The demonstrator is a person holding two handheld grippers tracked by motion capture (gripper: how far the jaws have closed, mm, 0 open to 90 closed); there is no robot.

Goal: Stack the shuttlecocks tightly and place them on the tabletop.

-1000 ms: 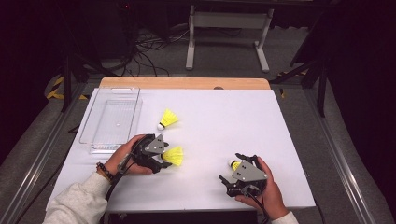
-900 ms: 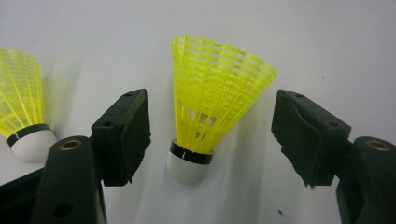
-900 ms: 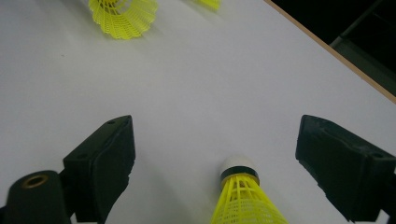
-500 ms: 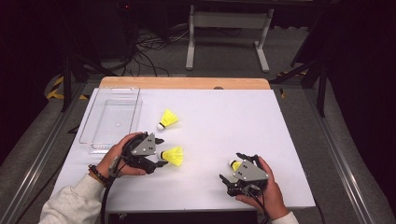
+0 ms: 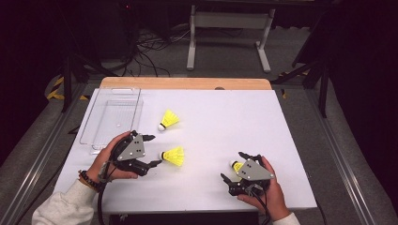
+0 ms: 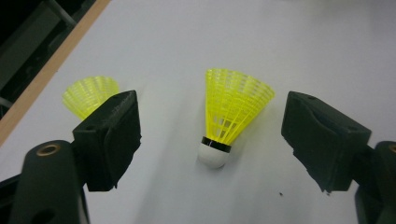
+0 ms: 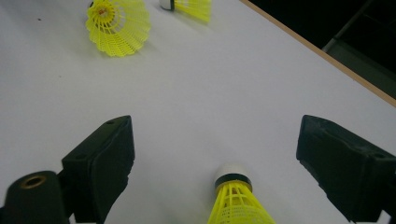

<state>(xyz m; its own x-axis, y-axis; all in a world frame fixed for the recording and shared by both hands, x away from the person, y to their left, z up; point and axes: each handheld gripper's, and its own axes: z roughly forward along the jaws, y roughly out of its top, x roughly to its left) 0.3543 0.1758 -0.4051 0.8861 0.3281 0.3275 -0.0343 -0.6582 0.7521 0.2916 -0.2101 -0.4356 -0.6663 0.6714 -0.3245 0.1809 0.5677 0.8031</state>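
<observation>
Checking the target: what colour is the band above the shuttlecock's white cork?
Black band, clearest in the left gripper view.

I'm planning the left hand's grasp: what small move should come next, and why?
Probably ease the left tongs forward, then close. The yellow plastic shuttlecock with the white cork tip lies between the open jaws, untouched, its cork nearest the camera, and the jaws flank mostly its wide skirt.

The white surface (image 5: 234, 122) is brightly and evenly lit from above, while the floor and room around it sink into near-black. Shadows are soft and short. Both gripper views are sharp on the shuttlecocks (the near black jaws slightly soft), with a faint bluish cast.
</observation>
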